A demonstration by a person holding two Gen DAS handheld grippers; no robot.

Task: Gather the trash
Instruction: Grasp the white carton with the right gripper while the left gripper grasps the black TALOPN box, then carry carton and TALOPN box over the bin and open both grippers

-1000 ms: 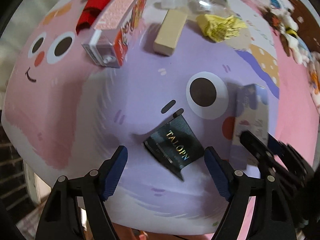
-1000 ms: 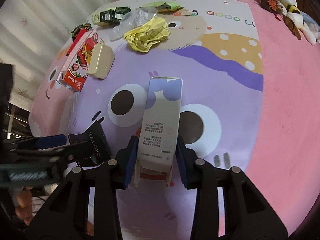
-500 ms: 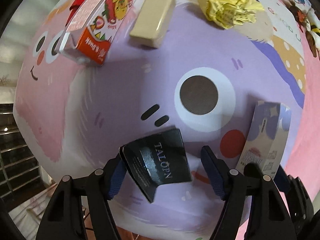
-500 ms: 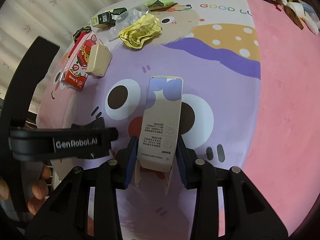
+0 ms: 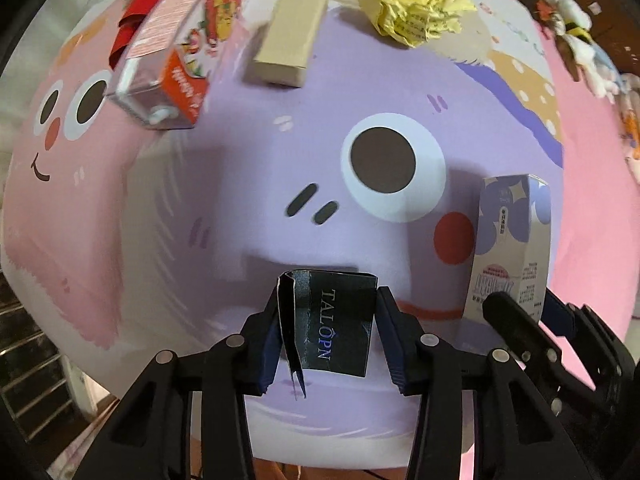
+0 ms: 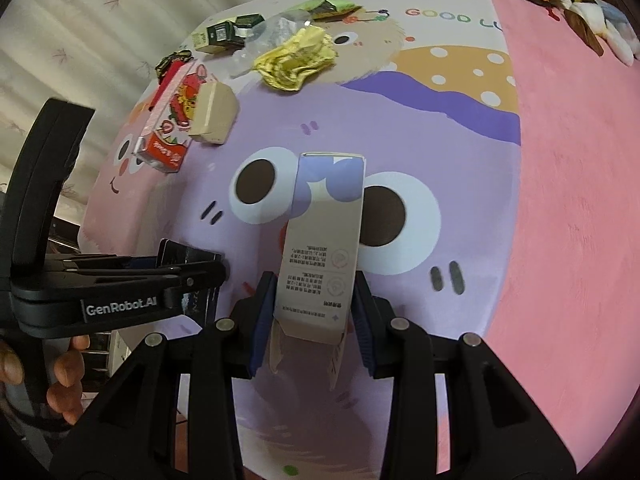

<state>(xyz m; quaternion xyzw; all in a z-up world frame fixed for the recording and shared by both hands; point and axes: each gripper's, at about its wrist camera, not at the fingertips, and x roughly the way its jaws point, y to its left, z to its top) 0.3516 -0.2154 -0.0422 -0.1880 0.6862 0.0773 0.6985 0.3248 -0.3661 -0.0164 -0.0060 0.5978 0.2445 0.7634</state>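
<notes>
Pinched flat between the left gripper (image 5: 328, 334) jaws, the black carton (image 5: 334, 326) was judged light and crushable; the pale carton (image 6: 324, 248), clamped low by the right gripper (image 6: 310, 320), likewise.

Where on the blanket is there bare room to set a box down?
Free: the purple stretch around the big cartoon eye, between the beige box and the left gripper; also the plain pink area on the right. Crowded: the far edge, with strawberry carton, crumpled yellow wrapper and small packets.
</notes>
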